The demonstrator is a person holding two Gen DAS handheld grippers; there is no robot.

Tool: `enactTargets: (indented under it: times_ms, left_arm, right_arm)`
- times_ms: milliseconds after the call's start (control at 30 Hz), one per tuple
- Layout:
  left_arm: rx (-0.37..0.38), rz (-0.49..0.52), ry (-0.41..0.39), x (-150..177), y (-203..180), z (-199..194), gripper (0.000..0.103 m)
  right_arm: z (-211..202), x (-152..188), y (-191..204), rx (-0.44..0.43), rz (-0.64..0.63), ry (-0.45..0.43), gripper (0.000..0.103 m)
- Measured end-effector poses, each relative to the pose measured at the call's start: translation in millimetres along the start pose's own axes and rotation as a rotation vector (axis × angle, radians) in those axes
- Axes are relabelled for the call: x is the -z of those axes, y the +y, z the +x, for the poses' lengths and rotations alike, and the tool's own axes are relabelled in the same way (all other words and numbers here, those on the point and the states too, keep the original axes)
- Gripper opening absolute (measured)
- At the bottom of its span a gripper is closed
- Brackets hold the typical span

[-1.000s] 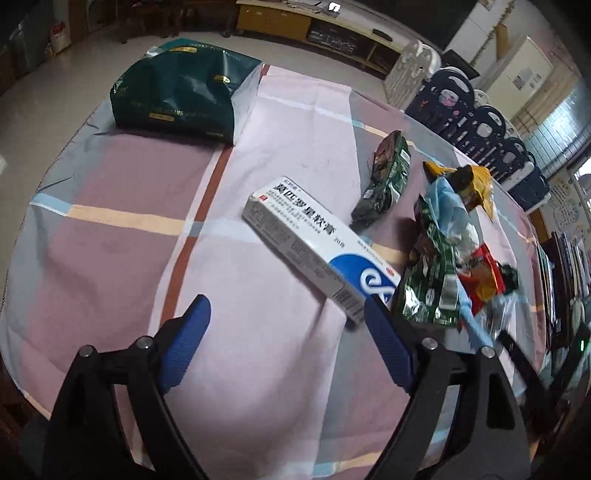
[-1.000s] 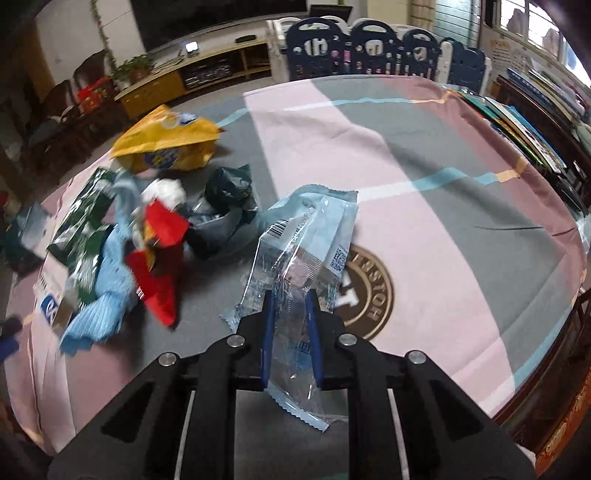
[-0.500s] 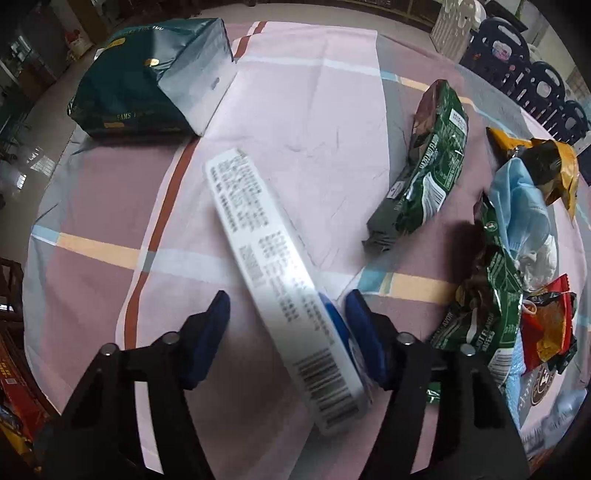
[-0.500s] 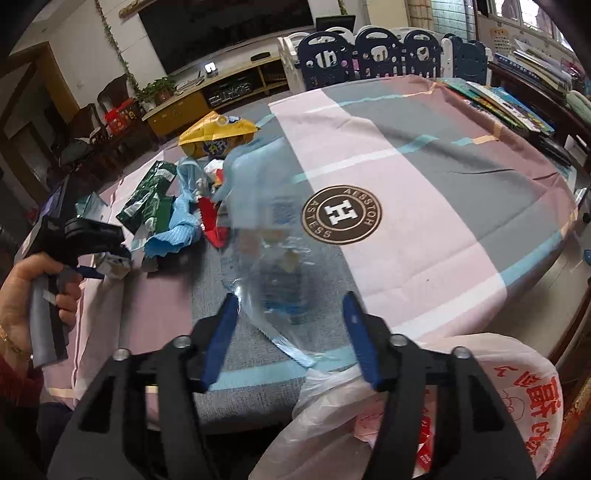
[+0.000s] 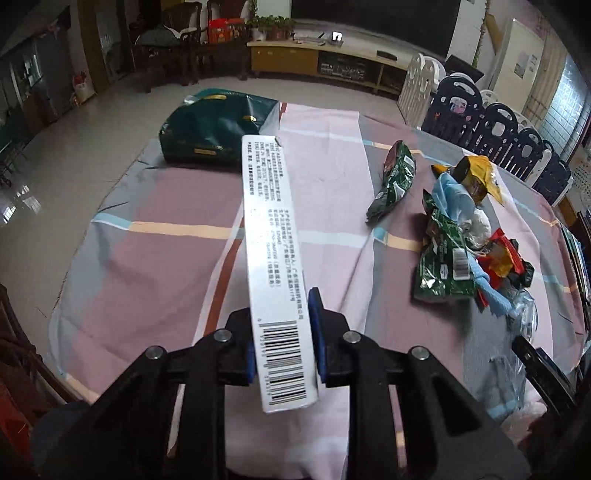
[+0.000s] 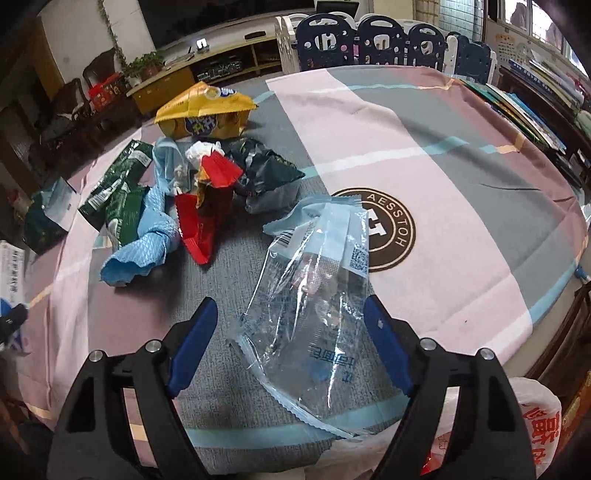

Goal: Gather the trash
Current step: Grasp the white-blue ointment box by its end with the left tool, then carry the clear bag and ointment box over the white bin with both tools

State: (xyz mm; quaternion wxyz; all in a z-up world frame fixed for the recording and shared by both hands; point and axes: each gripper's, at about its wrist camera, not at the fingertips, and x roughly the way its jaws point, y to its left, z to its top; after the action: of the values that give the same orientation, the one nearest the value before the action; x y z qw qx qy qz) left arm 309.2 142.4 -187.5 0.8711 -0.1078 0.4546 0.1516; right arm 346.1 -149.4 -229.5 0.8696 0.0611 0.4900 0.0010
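Your left tongs pinch the white carton near its barcode end, long axis running to 12 o'clock above the table. Your right tongs are spread wide, with the clear wrapper lying between them. The white trash bag sits at 4 o'clock, nearer your right hand.

A home living room. A long low TV cabinet runs along the far wall under a dark screen, with potted plants at one end. Dark wooden armchairs stand on a pale tiled floor. A child's playpen fence in navy and white panels stands beside the surface, which wears a pink-and-grey plaid cloth. Books are stacked along one side.
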Motion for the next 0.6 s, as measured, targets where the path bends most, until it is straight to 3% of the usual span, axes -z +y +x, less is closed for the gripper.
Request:
enactTargets:
  times_ms: [67, 100, 133, 167, 267, 400, 600]
  left_arm:
    - [-0.002, 0.018, -0.044, 10, 7, -22, 0.024]
    - [-0.003, 0.027, -0.058, 16, 11, -31, 0.024]
    - [0.009, 0.034, -0.068, 20, 14, -39, 0.024]
    - [0.025, 0.036, -0.075, 24, 17, -49, 0.024]
    - [0.028, 0.043, -0.119, 29, 24, -72, 0.024]
    - [0.033, 0.051, -0.163, 35, 31, -97, 0.024]
    - [0.04, 0.06, -0.206, 47, 37, -119, 0.024]
  right_arm:
    - [5, 3, 7, 0.01, -0.032, 0.008, 0.046]
    - [4, 4, 9, 0.007, -0.034, 0.004, 0.044]
    - [2, 4, 9, -0.001, -0.028, 0.001, 0.029]
    - [0, 3, 8, -0.011, -0.021, 0.009, 0.022]
    - [-20, 2, 6, -0.034, 0.02, -0.019, 0.018]
    - [-70, 7, 6, -0.034, 0.04, -0.126, 0.018]
    - [-122, 21, 3, -0.07, 0.058, -0.214, 0.018]
